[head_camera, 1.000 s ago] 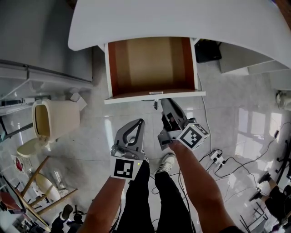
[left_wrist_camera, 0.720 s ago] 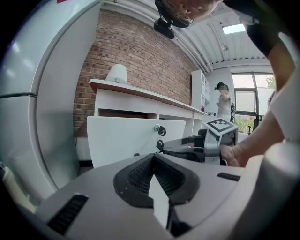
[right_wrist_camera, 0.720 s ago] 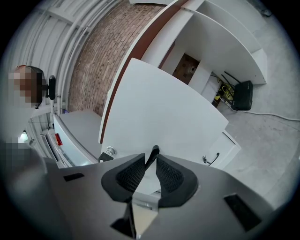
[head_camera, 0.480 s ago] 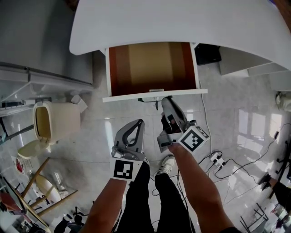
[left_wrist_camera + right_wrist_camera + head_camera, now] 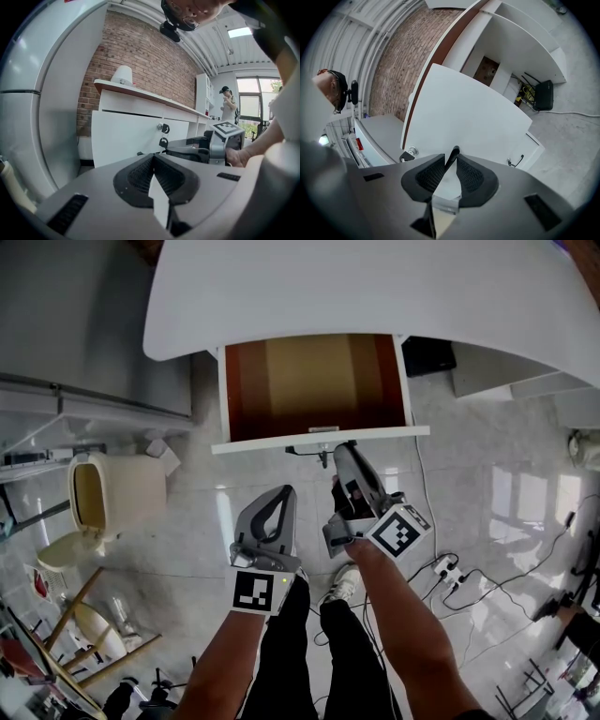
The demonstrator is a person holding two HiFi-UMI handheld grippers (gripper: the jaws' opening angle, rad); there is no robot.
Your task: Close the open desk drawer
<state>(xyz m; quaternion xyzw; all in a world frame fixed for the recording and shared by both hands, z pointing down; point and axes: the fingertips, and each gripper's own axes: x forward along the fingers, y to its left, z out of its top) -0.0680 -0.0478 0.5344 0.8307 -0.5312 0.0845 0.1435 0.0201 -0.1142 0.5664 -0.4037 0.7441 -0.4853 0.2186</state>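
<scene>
The desk drawer [image 5: 319, 381] stands pulled out from under the white desk [image 5: 375, 287], its brown inside empty. My right gripper [image 5: 339, 454] is shut with nothing in it, and its tip rests at the drawer's white front panel [image 5: 375, 432], just right of the lock. In the right gripper view the panel [image 5: 468, 112] fills the view beyond the closed tips [image 5: 454, 151], with the lock [image 5: 411, 151] to the left. My left gripper [image 5: 287, 491] hangs shut and empty a little back from the front. From the left gripper view I see the keyed lock [image 5: 162, 127] and the right gripper [image 5: 171, 148].
A cream bin [image 5: 112, 488] stands on the floor left of the drawer. A black box [image 5: 427, 343] sits under the desk at right. A power strip and cables [image 5: 441, 566] lie at right. The person's legs and shoe [image 5: 347, 577] are below the grippers.
A little less of the drawer's inside shows below the desk edge than a second ago. The right gripper has stayed at the front panel. The left gripper has hardly moved.
</scene>
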